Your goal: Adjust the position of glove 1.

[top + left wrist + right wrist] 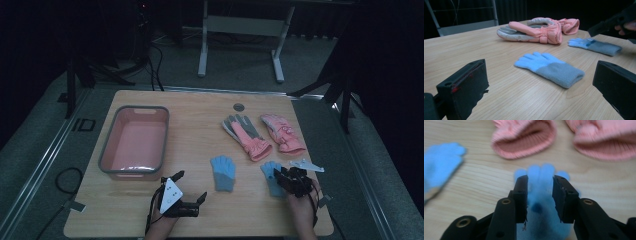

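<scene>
Basin (134,141): a pink basin with a grey rim is seen at the left of the bench (200,215).
Left gripper (192,189): it is held low over the near edge, jaws spread wide, nothing between them.
Left blue glove (223,171): it is laid flat at mid-bench, untouched.
Pink gloves (262,133): the pair is laid side by side farther back.
Right blue glove (271,176): it is laid flat near the right front.
Right gripper (540,195): its jaws are parted partway and set astride that glove's fingers, with no grip seen.
</scene>
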Demonstrator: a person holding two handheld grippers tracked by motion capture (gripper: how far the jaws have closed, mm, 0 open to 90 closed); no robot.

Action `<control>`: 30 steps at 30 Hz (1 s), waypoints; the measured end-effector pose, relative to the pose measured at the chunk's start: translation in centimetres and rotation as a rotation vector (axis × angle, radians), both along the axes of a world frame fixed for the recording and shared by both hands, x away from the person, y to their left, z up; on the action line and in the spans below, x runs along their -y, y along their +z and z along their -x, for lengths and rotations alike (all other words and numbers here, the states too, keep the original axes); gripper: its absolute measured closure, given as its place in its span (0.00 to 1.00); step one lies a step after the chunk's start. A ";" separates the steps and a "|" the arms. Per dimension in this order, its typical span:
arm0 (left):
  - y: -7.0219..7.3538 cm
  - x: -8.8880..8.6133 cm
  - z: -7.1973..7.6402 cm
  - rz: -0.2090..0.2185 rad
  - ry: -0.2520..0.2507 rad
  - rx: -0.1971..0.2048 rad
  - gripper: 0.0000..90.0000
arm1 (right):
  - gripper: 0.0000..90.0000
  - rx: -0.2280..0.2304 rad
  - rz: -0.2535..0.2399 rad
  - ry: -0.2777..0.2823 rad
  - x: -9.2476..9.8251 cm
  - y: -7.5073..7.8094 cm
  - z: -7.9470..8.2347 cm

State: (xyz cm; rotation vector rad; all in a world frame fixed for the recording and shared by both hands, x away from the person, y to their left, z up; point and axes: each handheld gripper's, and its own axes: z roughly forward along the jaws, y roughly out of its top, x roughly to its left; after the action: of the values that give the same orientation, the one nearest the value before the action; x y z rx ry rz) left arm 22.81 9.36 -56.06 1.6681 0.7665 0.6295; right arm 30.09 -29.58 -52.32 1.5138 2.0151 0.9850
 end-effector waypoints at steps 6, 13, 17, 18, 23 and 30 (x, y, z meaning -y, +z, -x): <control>0.0 0.0 0.0 0.003 0.003 -0.001 0.00 | 0.70 0.038 0.088 0.237 1.9 1.2 -0.2; 0.0 0.0 0.0 0.004 0.004 -0.002 0.00 | 0.70 0.069 0.113 0.428 3.5 1.5 -0.2; 0.0 -0.1 0.0 0.007 0.006 -0.003 0.00 | 0.68 0.066 0.122 0.470 3.6 1.1 -0.5; 0.0 -0.1 0.0 0.007 0.006 -0.003 0.00 | 0.68 0.066 0.120 0.477 3.5 1.0 -0.6; 0.0 -0.1 0.0 0.006 0.003 0.001 0.00 | 0.68 0.048 0.121 0.489 3.1 -0.5 -0.7; 0.0 -0.1 0.0 0.006 0.002 0.001 0.00 | 0.67 0.011 0.149 0.476 3.0 -2.5 -0.9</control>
State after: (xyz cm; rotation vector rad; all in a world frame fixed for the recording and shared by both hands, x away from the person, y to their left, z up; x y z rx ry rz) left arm 22.81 9.43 -56.07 1.6612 0.7688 0.6292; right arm 31.01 -32.55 -54.83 0.9671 2.4387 0.9797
